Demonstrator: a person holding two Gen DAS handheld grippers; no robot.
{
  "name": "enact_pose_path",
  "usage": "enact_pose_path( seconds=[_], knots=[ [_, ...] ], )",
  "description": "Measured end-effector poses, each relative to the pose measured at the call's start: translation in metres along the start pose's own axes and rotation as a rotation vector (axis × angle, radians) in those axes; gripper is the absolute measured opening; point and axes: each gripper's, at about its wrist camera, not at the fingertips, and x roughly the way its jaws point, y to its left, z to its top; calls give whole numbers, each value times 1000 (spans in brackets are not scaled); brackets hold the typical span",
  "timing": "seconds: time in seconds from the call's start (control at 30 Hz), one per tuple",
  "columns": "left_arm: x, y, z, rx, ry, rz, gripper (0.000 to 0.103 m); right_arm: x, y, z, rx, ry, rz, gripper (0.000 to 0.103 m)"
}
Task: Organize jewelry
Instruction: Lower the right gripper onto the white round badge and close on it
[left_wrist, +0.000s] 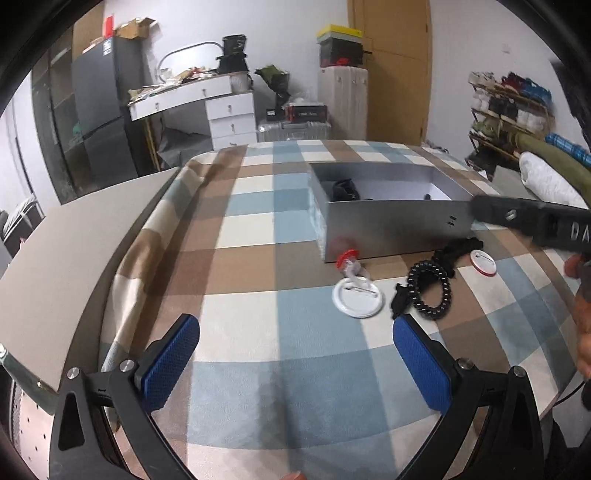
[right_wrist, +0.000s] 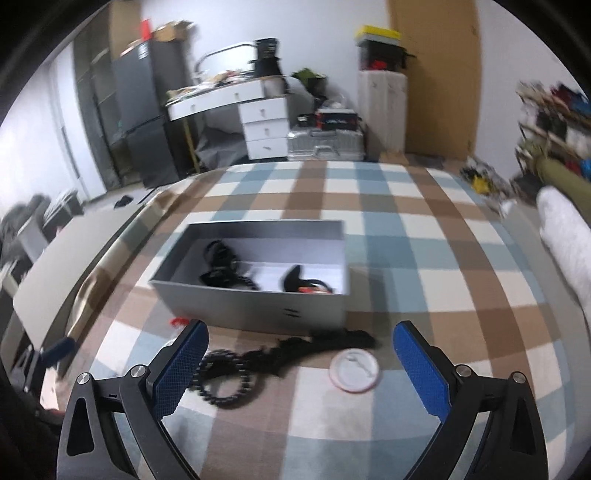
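Two spread, empty tools, left tool (left_wrist: 295, 354) and right tool (right_wrist: 301, 365), hover above a checkered cloth (right_wrist: 424, 236) bearing a grey box (right_wrist: 258, 306).

Coiled bracelet (right_wrist: 225, 382) and badge (right_wrist: 354, 370) before box (right_wrist: 255, 308) on tablecloth (right_wrist: 424, 258).

I saw pale white walls (left_wrist: 280, 33) behind a cluttered white desk (left_wrist: 199, 92) with drawers, and a tall dark refrigerator (left_wrist: 103, 110) to its left (cardboard boxes on top). A wooden door (left_wrist: 391, 66) stood at the back, a loaded shoe rack (left_wrist: 506, 107) on the right, and a silver suitcase (right_wrist: 325, 146) lay on the floor
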Motion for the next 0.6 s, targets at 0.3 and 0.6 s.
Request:
enact_pose_path(
  seconds=[0.3, 0.6],
  knots=[
    [-4, -21, 6, 28, -7, -70, 102, -4, 9, 12, 51, 19, 19, 101],
    [1, -17, 9, -13, 5, -78, 102, -22, -10, 12, 91, -10, -2, 101]
  ],
)
